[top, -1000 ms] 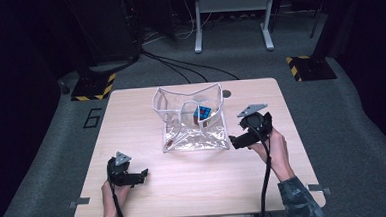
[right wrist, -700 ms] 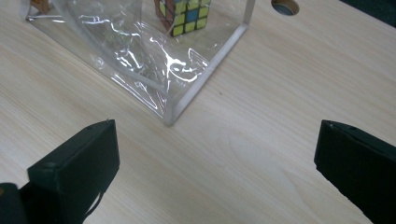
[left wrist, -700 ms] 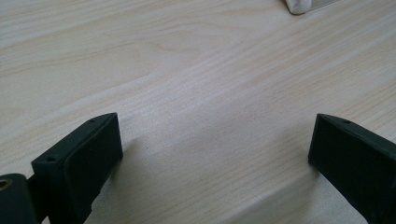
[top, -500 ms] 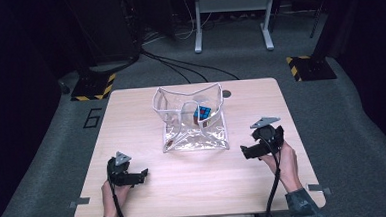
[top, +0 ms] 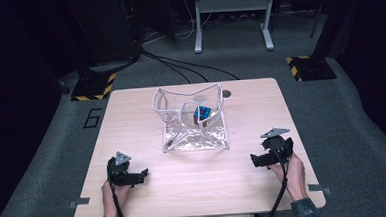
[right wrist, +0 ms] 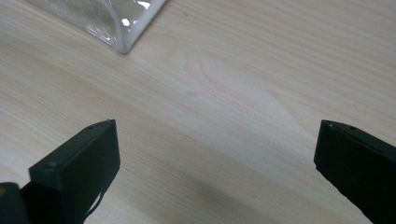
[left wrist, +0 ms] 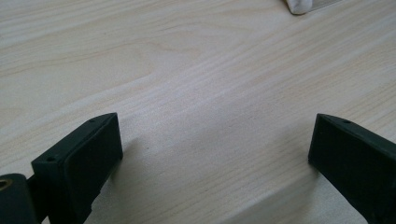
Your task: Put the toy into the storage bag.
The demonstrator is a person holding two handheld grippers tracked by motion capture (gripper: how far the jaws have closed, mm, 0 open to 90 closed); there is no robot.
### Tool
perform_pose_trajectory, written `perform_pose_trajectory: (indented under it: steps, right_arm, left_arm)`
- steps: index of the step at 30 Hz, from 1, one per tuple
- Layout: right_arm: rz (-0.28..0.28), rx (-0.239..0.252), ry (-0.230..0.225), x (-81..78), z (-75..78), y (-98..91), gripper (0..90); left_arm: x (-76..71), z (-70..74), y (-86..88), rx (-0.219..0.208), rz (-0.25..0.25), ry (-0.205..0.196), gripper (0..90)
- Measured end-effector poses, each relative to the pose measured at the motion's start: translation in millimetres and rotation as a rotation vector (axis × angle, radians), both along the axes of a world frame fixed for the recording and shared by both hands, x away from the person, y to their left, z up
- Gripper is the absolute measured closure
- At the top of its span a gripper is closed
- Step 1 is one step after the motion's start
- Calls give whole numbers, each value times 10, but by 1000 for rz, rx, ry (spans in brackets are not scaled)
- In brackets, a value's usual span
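Observation:
A clear plastic pouch (top: 192, 123) with a white trim stands open in the middle of the wooden table (top: 141, 116). Inside it sits a colourful puzzle cube (top: 202, 113). My left gripper (top: 143, 174) rests near the table's front left, open, with bare wood between its jaws (left wrist: 210, 154). My right gripper (top: 254, 160) lies at the front right, also open with nothing in it (right wrist: 215, 158). A corner of the pouch (right wrist: 123, 25) shows at the top left of the right gripper view. The pouch's trim (left wrist: 299, 5) peeks in at the top of the left gripper view.
A small dark hole (top: 226, 93) marks the table behind the pouch. Beyond the table lie black cables (top: 178, 64), yellow-and-black striped floor plates (top: 92, 86) and a grey stand (top: 231, 16). A "6" is marked on the floor (top: 92, 117) at the left.
My right gripper has drawn back from the pouch's right side toward the table's front right edge. The left gripper has stayed put.

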State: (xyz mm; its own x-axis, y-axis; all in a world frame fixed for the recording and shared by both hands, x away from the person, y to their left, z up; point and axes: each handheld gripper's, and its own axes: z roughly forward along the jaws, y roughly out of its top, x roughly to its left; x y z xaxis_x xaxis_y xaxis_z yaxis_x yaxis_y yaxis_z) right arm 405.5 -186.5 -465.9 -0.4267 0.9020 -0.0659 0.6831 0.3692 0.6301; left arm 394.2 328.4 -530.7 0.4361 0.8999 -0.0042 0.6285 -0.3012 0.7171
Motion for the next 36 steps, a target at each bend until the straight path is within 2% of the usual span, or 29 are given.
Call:
perform_pose_trajectory:
  steps: [10,20,24,26,27,30,36]
  right_arm:
    - [-56,19,13,-97,-297,-209,0]
    - [-105,51,10,-215,-444,-385,0]
    - [-121,43,11,-260,-534,-437,0]
    - [-120,82,-4,-291,-575,-483,0]
    - [-115,93,-34,-310,-599,-507,0]
    - [-92,103,-82,-349,-640,-552,0]
    - [-85,100,-83,-346,-640,-557,0]
  left_arm:
    - [0,0,0,0,0,0,27]
    - [0,-4,-7,-8,7,-4,27]
    - [0,-3,-6,-7,8,-3,27]
    - [1,-3,-8,-7,10,-3,28]
    - [1,-3,-8,-7,10,-2,27]
    - [0,-3,-9,-6,11,-3,28]
    - [0,-3,-9,-6,11,-3,28]
